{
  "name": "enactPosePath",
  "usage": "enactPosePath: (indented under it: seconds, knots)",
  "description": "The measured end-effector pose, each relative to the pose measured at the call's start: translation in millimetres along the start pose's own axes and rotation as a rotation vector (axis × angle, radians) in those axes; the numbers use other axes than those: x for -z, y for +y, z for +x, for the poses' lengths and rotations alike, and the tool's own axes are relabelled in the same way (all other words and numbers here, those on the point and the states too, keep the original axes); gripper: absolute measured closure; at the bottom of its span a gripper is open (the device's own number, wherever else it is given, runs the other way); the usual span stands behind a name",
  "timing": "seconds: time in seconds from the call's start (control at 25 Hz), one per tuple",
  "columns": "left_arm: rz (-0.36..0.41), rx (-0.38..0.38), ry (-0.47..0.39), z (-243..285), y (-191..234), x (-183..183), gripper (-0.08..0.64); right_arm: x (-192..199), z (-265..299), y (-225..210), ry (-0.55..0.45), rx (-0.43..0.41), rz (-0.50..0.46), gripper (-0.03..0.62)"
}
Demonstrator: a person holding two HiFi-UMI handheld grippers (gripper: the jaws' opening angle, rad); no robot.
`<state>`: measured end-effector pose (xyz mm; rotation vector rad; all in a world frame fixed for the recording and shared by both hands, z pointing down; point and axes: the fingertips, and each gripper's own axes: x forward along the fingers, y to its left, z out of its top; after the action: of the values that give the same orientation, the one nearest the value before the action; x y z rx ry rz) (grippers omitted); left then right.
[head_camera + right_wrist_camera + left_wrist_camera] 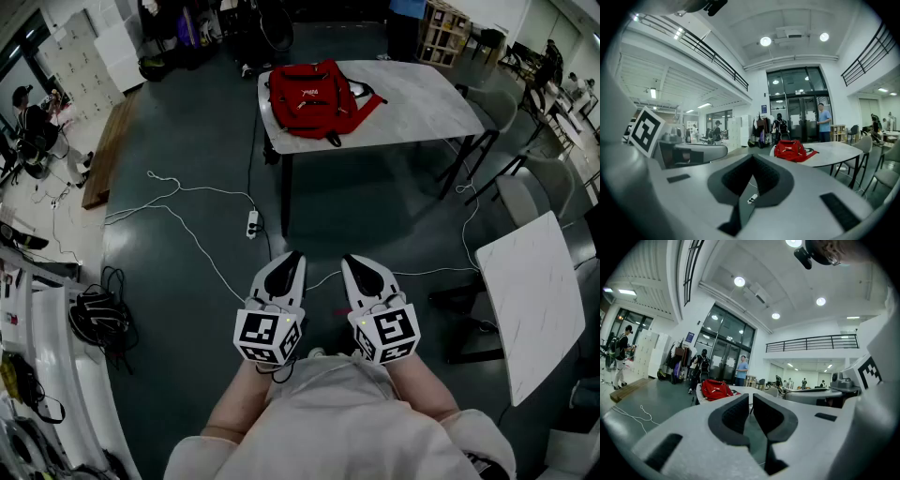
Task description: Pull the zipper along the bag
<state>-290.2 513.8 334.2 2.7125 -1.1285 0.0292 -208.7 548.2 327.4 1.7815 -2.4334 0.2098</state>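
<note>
We are standing back from the work, with the pull not yet begun. The red bag [314, 92] is lying on the marble table [427, 103] in the upper middle of the frame, well apart from both grippers. We are holding the left gripper [289, 260] at lower centre with its jaws all but together, only a thin slit showing and nothing in it. The right gripper [357, 263] just beside it is pinched together, also empty. Next, we judge, we are needing to close in on the table, part the jaws, find the zipper tab and brace the bag.
</note>
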Motion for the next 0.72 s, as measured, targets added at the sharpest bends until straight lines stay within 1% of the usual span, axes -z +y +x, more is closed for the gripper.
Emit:
enactPosePath:
  seconds: [0.16,0.48,0.72]
  knots:
    - [0.02,-0.005,0.002,2.7,3.8,1.2,0.518,2.7,4.4,1.8,0.006,-0.007,-0.008,0.565]
    - [0.012,0.006,0.006,9.3,4.8,5.5,0.517,7.7,8.1,-0.6,0.02,-0.014,-0.003,0.566]
    - [0.003,0.001,0.014,15.0,6.1,9.2,0.518,13.5,11.2,-11.7,0.032,0.018,0.049,0.565]
